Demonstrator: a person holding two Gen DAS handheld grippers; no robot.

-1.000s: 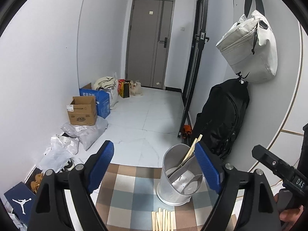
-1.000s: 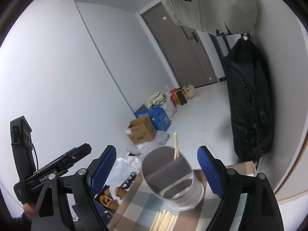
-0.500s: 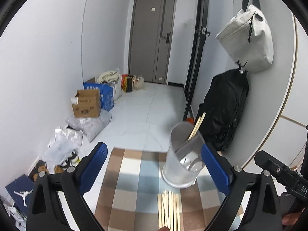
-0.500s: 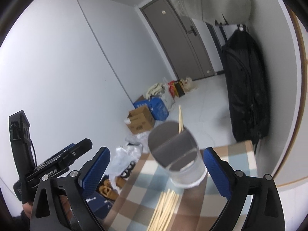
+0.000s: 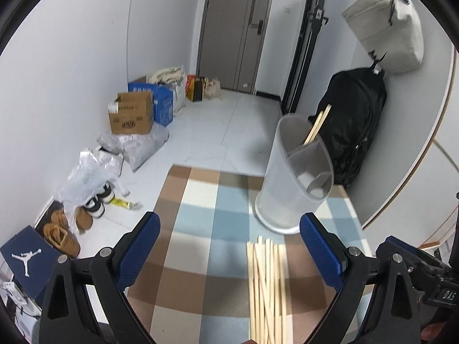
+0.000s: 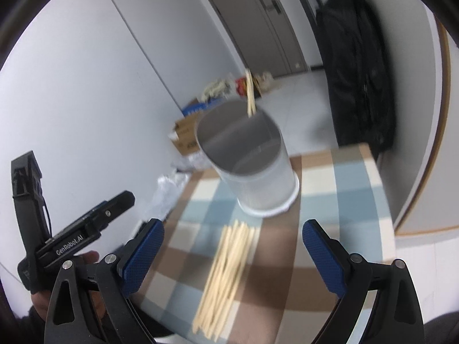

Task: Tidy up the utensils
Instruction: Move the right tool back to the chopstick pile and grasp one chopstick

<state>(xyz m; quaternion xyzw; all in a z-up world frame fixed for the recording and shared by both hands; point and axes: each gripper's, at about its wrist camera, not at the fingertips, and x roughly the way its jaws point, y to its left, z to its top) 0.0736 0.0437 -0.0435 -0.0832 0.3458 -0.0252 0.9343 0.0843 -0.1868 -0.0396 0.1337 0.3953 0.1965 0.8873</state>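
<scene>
A translucent grey utensil holder [image 5: 295, 172] with inner dividers stands on a checked cloth [image 5: 206, 246]. Two wooden chopsticks [image 5: 317, 128] lean in its far compartment. A loose bundle of several wooden chopsticks [image 5: 266, 286] lies on the cloth in front of the holder. My left gripper [image 5: 229, 246] is open and empty, above the cloth just left of the bundle. In the right wrist view the holder [image 6: 252, 166] and the bundle [image 6: 226, 272] lie ahead, and my right gripper [image 6: 233, 250] is open and empty over the bundle.
The cloth covers a small table against a white wall with a black backpack [image 5: 355, 123] and a pale bag [image 5: 384, 25] hanging behind the holder. Boxes [image 5: 132, 113], plastic bags and shoes [image 5: 83, 215] litter the floor at left. The left gripper's body [image 6: 71, 235] shows at left.
Both grippers have pulled back and tilted down, so the holder sits farther away and the chopstick bundle on the cloth has come into fuller view. Both stay open.
</scene>
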